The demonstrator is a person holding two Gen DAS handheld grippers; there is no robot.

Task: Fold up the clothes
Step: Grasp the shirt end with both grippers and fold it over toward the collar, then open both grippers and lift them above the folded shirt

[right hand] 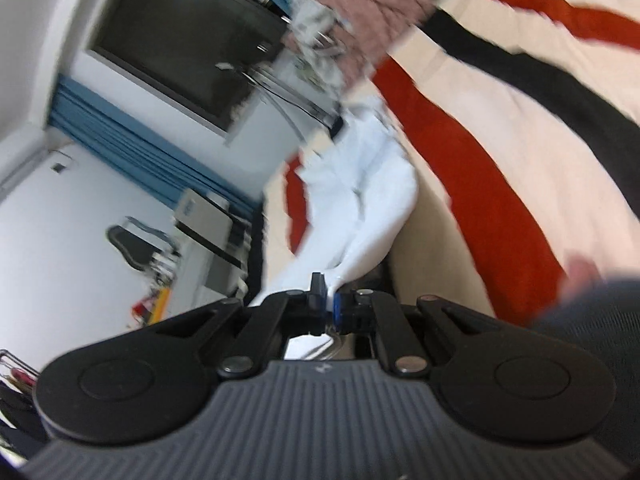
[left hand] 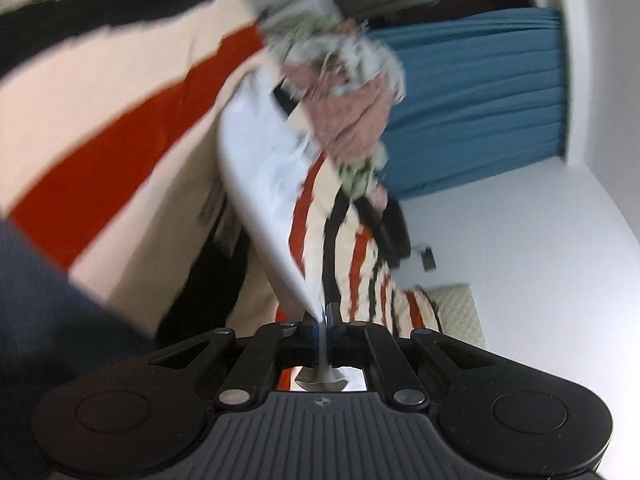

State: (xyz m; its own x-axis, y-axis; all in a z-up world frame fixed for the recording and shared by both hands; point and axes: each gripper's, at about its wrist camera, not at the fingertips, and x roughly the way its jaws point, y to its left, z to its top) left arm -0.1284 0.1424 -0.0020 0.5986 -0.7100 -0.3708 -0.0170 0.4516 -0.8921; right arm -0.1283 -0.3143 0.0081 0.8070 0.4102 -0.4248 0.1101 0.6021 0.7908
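Note:
A white garment hangs stretched in the air over a bed with a cream, red and black striped cover. My left gripper is shut on one edge of the garment. My right gripper is shut on another edge of the same white garment, which runs away from the jaws toward the bed cover. Both views are blurred and tilted.
A heap of pink and patterned clothes lies on the bed beyond the garment; it also shows in the right wrist view. A blue curtain, white wall, a dark TV screen and a cabinet stand around.

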